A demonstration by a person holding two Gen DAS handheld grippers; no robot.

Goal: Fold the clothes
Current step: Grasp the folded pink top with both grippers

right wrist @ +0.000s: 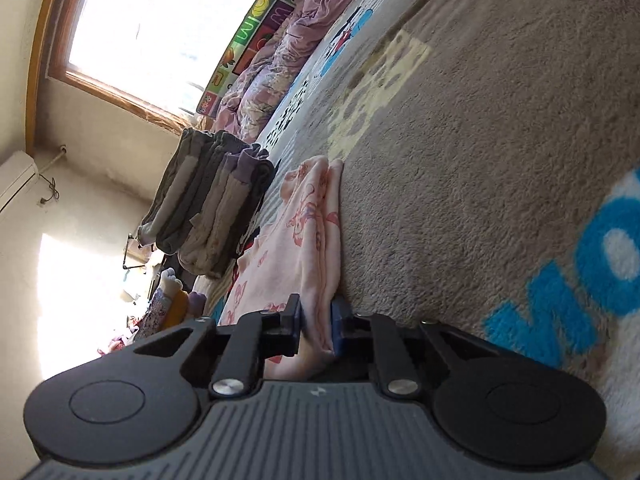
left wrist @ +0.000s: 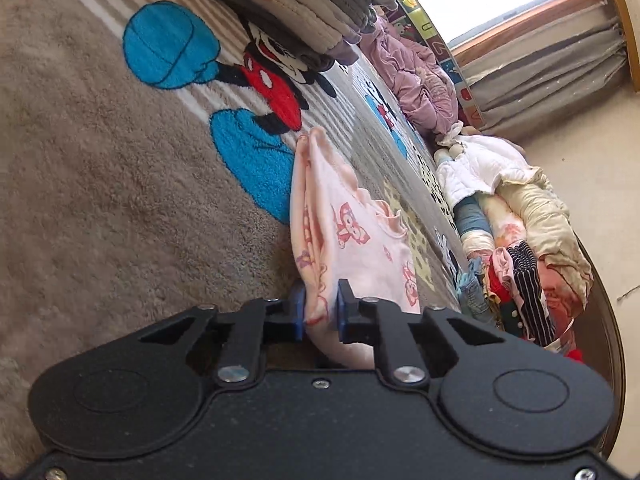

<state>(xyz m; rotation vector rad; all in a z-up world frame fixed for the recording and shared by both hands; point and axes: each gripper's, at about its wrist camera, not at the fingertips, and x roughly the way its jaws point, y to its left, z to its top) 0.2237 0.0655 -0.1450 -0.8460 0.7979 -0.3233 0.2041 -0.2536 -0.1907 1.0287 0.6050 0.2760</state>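
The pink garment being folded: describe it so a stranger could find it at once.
On the beige cartoon rug, below the stack of folded grey clothes, lies the pink garment. Unlike its plain neighbours, it is pale pink with red cartoon prints.

a beige cartoon rug [left wrist: 100, 184] carries a pink garment [left wrist: 352, 236] – folded stack [right wrist: 212, 208] beside it.

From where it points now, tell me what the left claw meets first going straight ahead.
The pink printed garment it already pinches stretches ahead of the left claw; past that, probably the carpet, though depth is unclear.
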